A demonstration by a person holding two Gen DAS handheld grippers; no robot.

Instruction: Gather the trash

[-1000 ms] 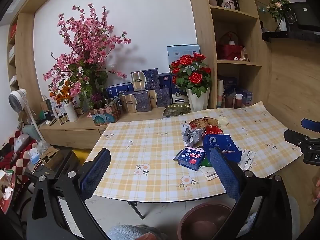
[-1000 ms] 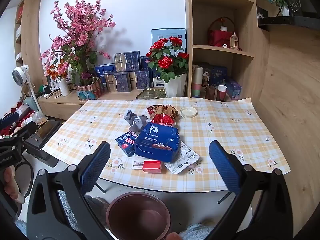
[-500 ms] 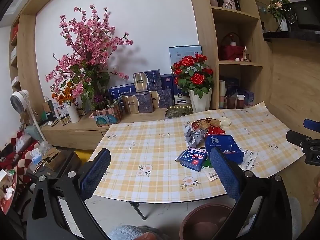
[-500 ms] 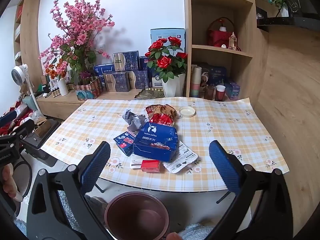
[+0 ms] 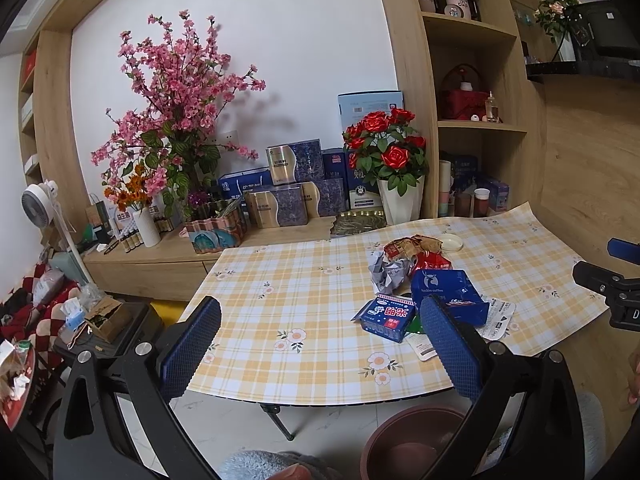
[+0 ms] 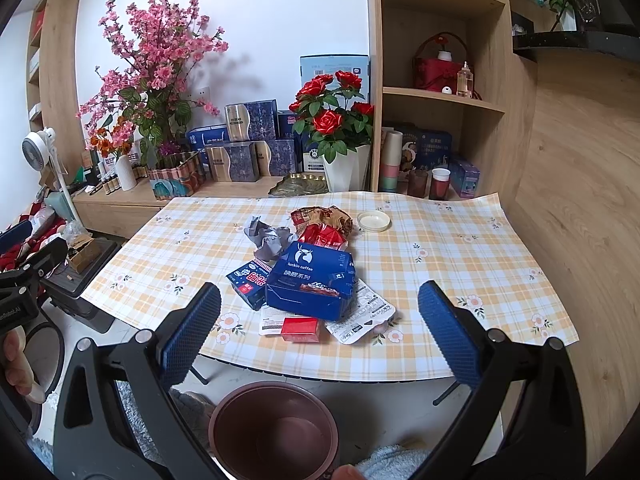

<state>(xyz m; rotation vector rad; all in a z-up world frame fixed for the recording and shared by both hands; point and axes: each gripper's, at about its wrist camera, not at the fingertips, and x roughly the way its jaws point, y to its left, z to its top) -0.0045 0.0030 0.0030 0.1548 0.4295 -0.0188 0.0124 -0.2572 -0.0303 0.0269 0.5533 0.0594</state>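
1. A heap of trash is seen near the middle of the bench [image 6: 460,264], which is covered with a yellow checked cloth.
2. At the front of the heap a blue coffee box [image 6: 310,282] lies on top of a white printed pouch [image 6: 360,320]; a small red box [image 6: 300,330] is set just before it on a white slip.
3. A smaller blue packet [image 6: 250,280] touches the coffee box on its left; behind it a ball of crumpled grey paper [image 6: 268,238] is found, and beside that red and brown wrappers [image 6: 324,226].
4. A round white lid [image 6: 373,221] lies apart, just right of the wrappers.
5. A brown bin [image 6: 274,428] stands on the floor below the near edge of the bench.
6. The right claw [image 6: 320,332] is held spread wide before the heap, above the bin; nothing is gripped or touched by it.
7. The left claw [image 5: 320,344] is likewise spread wide and empty; the heap is seen toward its right finger [image 5: 450,344], which overlaps the coffee box [image 5: 444,290] in view without clear contact.
8. A part of a hand [image 6: 18,364] is seen at the left edge of the right wrist view.
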